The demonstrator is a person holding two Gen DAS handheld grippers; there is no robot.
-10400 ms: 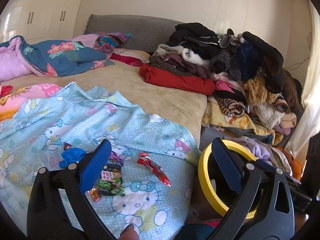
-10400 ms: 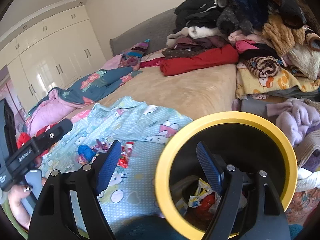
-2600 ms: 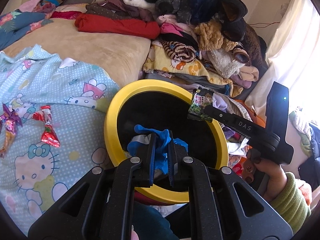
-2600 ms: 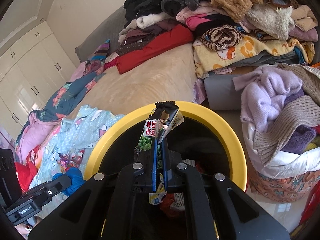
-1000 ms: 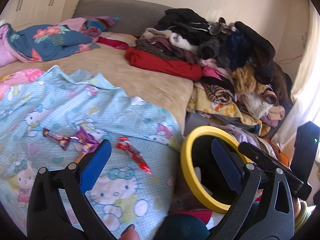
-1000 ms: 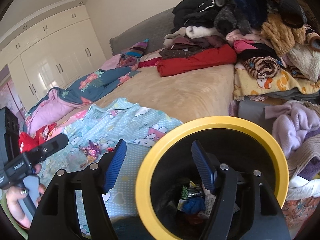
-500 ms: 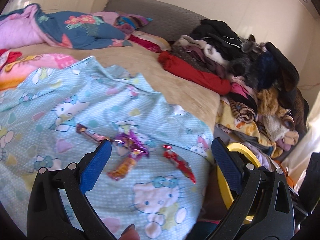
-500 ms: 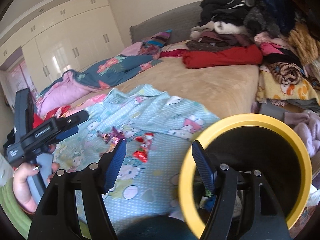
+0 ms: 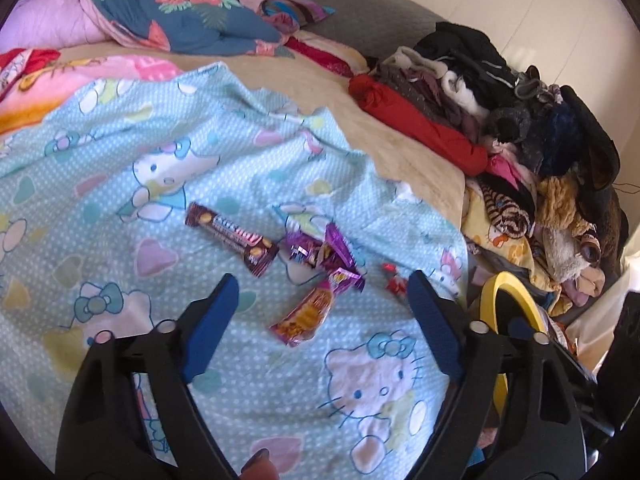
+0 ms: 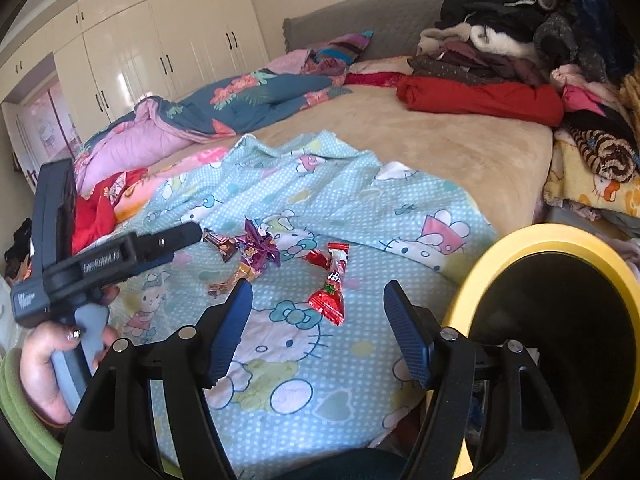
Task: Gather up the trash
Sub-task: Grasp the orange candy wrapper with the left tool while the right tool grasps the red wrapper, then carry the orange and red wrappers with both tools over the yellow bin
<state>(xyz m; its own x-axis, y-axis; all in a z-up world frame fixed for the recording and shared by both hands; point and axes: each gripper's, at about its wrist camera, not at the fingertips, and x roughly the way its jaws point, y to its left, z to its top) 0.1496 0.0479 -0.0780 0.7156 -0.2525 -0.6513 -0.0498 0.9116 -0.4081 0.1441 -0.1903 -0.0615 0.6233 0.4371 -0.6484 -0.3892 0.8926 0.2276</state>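
Spread over the bed, a pale blue cartoon-cat blanket point(image 9: 120, 168) carries the litter I am after, with a heap of folded clothes point(image 9: 500, 92) piled far right and white wardrobes point(image 10: 160, 40) beyond. Both my tools are empty: my left gripper point(image 9: 320, 312) has its jaws spread wide, gripping nothing, and my right gripper point(image 10: 318, 320) is just as wide, also holding nothing. Between the left jaws lies an orange-and-pink wrapper point(image 9: 306, 316); just beyond it sit a crumpled purple wrapper point(image 9: 320, 252) and a brown chocolate-bar wrapper point(image 9: 232, 238), the three nearly touching. A red wrapper point(image 10: 332, 288) lies a little to their right, squarely ahead of my right jaws. To the near right, off the edge of the bed, stands the yellow-rimmed bin point(image 10: 520, 248); its dark inside shows only a hint of something low down, so I cannot tell how much is collected. I judge four pieces are left on the blanket, none yet gripped.
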